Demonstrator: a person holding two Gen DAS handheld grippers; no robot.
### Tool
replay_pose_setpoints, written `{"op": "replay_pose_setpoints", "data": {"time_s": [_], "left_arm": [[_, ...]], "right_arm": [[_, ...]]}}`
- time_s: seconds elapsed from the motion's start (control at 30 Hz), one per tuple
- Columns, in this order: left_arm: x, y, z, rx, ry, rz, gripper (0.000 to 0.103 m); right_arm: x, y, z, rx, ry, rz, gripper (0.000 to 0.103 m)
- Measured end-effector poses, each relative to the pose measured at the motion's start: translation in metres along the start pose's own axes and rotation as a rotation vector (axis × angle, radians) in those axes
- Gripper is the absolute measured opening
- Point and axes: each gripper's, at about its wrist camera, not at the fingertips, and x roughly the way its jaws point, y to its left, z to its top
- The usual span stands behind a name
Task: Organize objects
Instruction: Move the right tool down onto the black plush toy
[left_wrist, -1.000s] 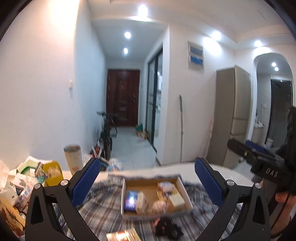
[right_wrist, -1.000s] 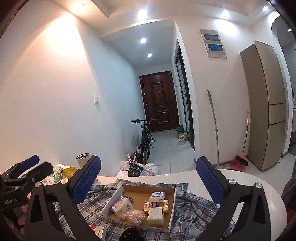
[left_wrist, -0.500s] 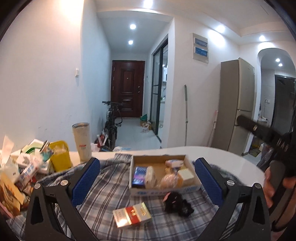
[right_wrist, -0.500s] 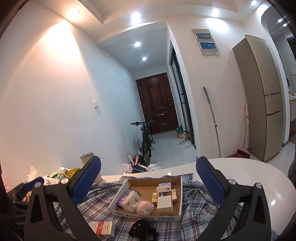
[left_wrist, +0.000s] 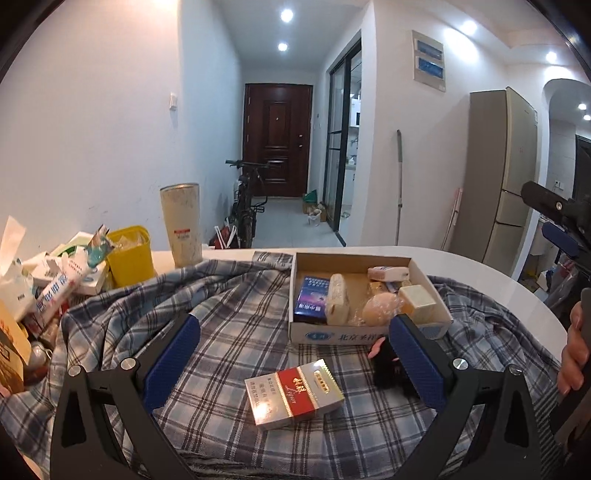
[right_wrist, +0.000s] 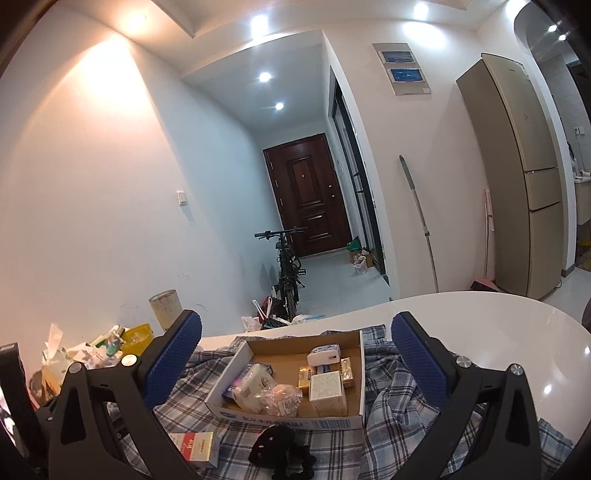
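Observation:
A shallow cardboard box (left_wrist: 426, 280) (right_wrist: 360, 376) holding several small packages rests on a plaid shirt (left_wrist: 229, 314) (right_wrist: 388, 435) spread over the white table. In front of it lie a red-and-silver cigarette pack (left_wrist: 293, 393) (right_wrist: 197, 446) and a small black item (left_wrist: 386, 369) (right_wrist: 280, 448). My left gripper (left_wrist: 293, 358) is open, hovering low with the cigarette pack between and just past its fingers. My right gripper (right_wrist: 293, 362) is open, higher up, framing the box. Nothing is held by either.
A clutter of boxes and packets (left_wrist: 48, 280) with a yellow tub (left_wrist: 129, 254) and a tall tumbler (left_wrist: 181, 225) fills the table's left side. A person's hand (left_wrist: 574, 350) holds the other gripper at right. White table rim (right_wrist: 517, 317) curves right; a bicycle (right_wrist: 286, 273) stands beyond.
The left gripper has dropped and moved toward the table, bringing the cigarette pack and black item into full view between its fingers. The right gripper has tilted slightly; both stayed open.

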Motion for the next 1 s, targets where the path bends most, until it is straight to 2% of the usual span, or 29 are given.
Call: {"op": "replay_pose_setpoints", "data": {"time_s": [0.1,0.33,0.63,0.7,0.83,1.0], "left_arm": [[0.007,0.000,-0.007,0.010,0.024,0.018,0.103],[0.010,-0.002,-0.009,0.010,0.048,-0.004,0.103],[0.012,0.013,-0.009,-0.059,0.050,0.009,0.103],[0.013,0.016,-0.010,-0.073,0.044,0.024,0.103],[0.017,0.019,-0.014,-0.066,0.040,0.079,0.103],[0.019,0.014,-0.017,-0.050,0.048,0.065,0.103]], "right_arm": [[0.008,-0.002,-0.007,-0.018,0.015,-0.011,0.103],[0.028,-0.003,-0.018,-0.026,0.093,-0.007,0.103],[0.035,0.007,-0.028,-0.079,0.125,0.012,0.103],[0.043,0.012,-0.033,-0.102,0.167,0.038,0.103],[0.069,0.027,-0.053,-0.169,0.333,0.111,0.103],[0.091,0.039,-0.085,-0.223,0.476,0.141,0.102]]}}
